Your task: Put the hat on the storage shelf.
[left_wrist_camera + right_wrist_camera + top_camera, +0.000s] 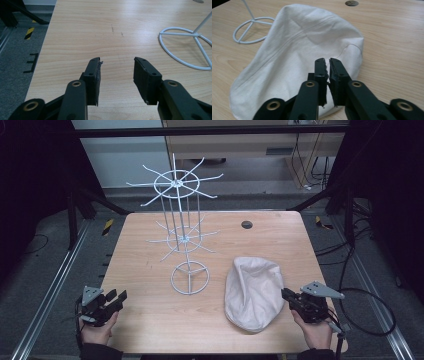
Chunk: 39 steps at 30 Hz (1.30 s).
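At the near edge of the worktop [150, 330] two hands hold the tools. The left hand-held gripper [118, 298] sits at the near left corner, its hand [97, 330] gripping from below, a grey three-cornered plate on top; in the left gripper view its black jaws stand well apart over bare wood, nothing between them. The right hand-held gripper [286, 294] lies at the near right, pointing left, with the right hand [316, 330] under it and a cable looping off to the floor. In the right gripper view its jaws are nearly together, a thin slit left, poised above the near edge of the cloth bag [294, 55]; whether they touch it I cannot tell.

The bag is off-white, soft, rumpled, rounded, seamed lengthwise, lying flat right of centre.

Just left of it stands a white wire rack [182, 232]: ring base with spokes, thin upright rods, two tiers of radiating hooks. Beyond, a dark round hole [246, 224] is set in the pale wood-grain top.
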### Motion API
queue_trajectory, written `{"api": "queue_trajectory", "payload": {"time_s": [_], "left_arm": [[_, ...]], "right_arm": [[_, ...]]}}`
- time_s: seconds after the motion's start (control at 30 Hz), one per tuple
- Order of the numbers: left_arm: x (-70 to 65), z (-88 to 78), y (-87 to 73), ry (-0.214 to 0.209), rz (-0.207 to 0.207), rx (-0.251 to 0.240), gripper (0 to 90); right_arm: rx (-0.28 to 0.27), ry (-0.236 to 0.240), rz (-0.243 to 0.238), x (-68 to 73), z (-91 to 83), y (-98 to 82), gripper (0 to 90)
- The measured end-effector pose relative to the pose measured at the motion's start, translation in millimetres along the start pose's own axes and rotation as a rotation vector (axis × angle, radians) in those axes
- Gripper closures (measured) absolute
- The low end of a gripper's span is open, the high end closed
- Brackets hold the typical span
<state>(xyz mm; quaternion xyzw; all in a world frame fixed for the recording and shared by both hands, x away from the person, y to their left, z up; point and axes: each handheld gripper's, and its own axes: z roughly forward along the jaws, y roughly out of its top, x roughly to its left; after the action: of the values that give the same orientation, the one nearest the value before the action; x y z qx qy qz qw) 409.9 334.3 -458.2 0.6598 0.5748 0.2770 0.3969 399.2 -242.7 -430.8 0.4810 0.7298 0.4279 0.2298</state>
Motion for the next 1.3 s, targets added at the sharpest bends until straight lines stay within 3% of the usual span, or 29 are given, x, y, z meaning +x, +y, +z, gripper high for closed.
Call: {"api": "queue_trajectory", "payload": {"time_s": [0.33, 0.63, 0.83, 1.1, 1.3], "left_arm": [[-1.5, 1.2, 0.9, 0.006, 0.028, 0.009, 59.0], [-2.2, 2.7, 0.8, 0.013, 0.047, 0.008, 56.6], [-3.0, 4.5, 0.3, 0.020, 0.064, 0.020, 53.6], [-2.3, 5.9, -0.2, 0.036, 0.075, 0.022, 48.5], [-2.0, 6.3, -0.4, 0.042, 0.081, 0.024, 44.8]], "right_arm": [[0.015, 0.077, -0.033, 23.9, 7.7, 7.8, 90.0], [0.024, 0.188, -0.055, 59.3, 36.5, 14.3, 90.0], [0.056, 0.227, -0.093, 77.9, 53.2, 14.9, 90.0], [0.120, 0.247, -0.127, 92.6, 68.7, 7.5, 90.0], [0.160, 0.230, -0.129, 91.6, 71.5, 2.6, 90.0]]}}
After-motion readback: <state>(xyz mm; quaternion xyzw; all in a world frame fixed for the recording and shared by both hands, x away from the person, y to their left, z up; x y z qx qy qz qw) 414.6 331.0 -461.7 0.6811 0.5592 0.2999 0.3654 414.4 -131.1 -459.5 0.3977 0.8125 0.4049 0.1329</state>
